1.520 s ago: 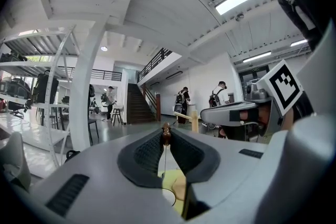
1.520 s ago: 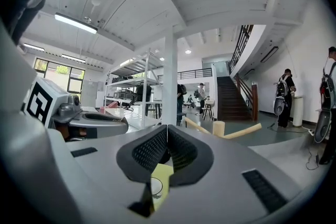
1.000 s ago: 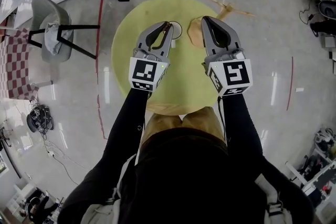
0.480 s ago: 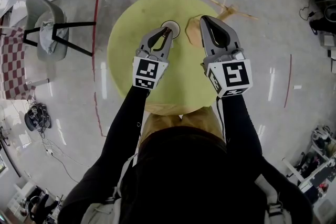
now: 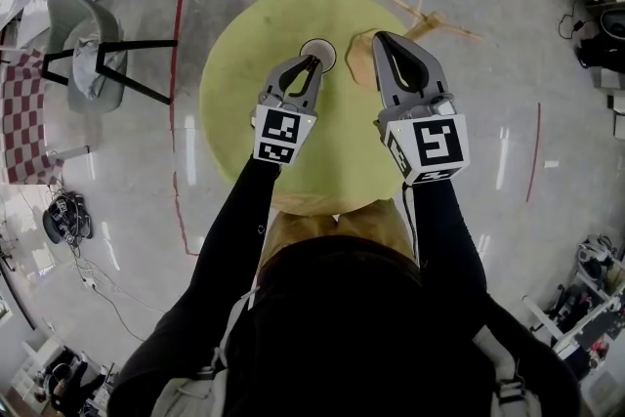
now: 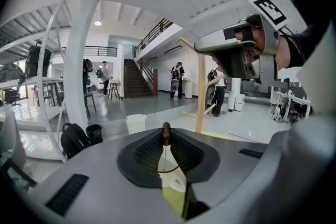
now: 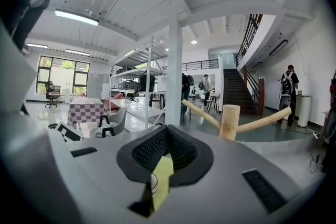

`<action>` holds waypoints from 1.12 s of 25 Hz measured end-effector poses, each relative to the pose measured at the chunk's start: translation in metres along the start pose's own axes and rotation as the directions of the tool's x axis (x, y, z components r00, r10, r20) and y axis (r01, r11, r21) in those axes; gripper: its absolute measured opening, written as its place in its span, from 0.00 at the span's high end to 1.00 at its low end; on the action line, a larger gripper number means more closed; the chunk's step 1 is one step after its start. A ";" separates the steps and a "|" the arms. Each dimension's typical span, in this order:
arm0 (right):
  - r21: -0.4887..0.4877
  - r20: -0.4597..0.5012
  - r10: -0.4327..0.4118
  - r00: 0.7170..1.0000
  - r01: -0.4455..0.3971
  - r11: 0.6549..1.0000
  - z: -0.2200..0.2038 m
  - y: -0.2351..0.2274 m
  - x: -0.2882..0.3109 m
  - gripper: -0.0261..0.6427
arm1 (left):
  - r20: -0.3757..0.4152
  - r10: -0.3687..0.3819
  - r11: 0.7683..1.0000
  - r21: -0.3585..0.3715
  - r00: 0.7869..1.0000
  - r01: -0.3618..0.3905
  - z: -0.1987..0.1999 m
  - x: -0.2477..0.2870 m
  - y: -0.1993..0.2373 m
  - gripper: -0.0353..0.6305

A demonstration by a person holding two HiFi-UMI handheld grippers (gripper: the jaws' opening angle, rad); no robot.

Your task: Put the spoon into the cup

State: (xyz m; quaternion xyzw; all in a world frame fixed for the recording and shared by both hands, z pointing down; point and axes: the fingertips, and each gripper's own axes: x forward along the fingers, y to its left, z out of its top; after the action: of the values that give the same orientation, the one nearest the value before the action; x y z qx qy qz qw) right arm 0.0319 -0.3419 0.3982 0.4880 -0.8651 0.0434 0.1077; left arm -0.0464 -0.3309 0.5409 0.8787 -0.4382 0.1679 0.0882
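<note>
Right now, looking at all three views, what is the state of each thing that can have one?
Left tool: shut on the spoon's top end, above the cup.
Spoon: held upright, hanging down toward the cup's mouth, not released.
Cup: upright on the table, mouth open.
Right tool: shut, empty, beside the cup.

A round yellow table (image 5: 234, 103) carries one white cup (image 5: 323, 48).

A big open-plan lab or office hall — a staircase (image 6: 135, 80) to a railed mezzanine (image 6: 102, 51), tall shelving racks (image 7: 137, 84), polished grey floor (image 5: 488, 93).
</note>
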 end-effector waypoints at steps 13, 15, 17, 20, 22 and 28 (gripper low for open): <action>-0.004 0.007 0.007 1.000 -0.007 1.000 0.003 0.004 -0.001 0.92 | -0.059 0.017 1.000 0.009 0.998 -0.016 -0.021 0.004 -0.003 0.87; -0.003 0.008 0.007 1.000 -0.007 1.000 0.003 0.005 -0.002 0.92 | -0.076 0.025 1.000 0.011 0.997 -0.025 -0.026 0.003 -0.002 0.87; -0.004 0.012 0.008 1.000 -0.008 1.000 0.004 0.006 -0.003 0.92 | -0.088 0.032 0.999 0.009 0.996 -0.031 -0.029 0.002 -0.001 0.87; -0.003 0.015 0.004 1.000 -0.004 1.000 0.005 0.005 -0.004 0.92 | -0.094 0.031 1.000 0.005 0.995 -0.031 -0.030 0.002 -0.002 0.87; -0.004 0.016 0.001 1.000 -0.001 1.000 0.006 0.005 -0.005 0.92 | -0.097 0.029 1.000 0.002 0.995 -0.029 -0.031 0.003 -0.003 0.83; -0.007 0.020 0.001 1.000 -0.001 1.000 0.010 0.005 -0.010 0.92 | -0.118 0.026 1.000 0.020 0.993 -0.024 -0.033 0.000 -0.007 0.74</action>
State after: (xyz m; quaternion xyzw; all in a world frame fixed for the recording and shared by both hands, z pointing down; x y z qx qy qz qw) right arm 0.0311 -0.3329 0.3865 0.4877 -0.8664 0.0355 0.1009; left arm -0.0475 -0.3166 0.5713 0.8625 -0.4414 0.2247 0.1037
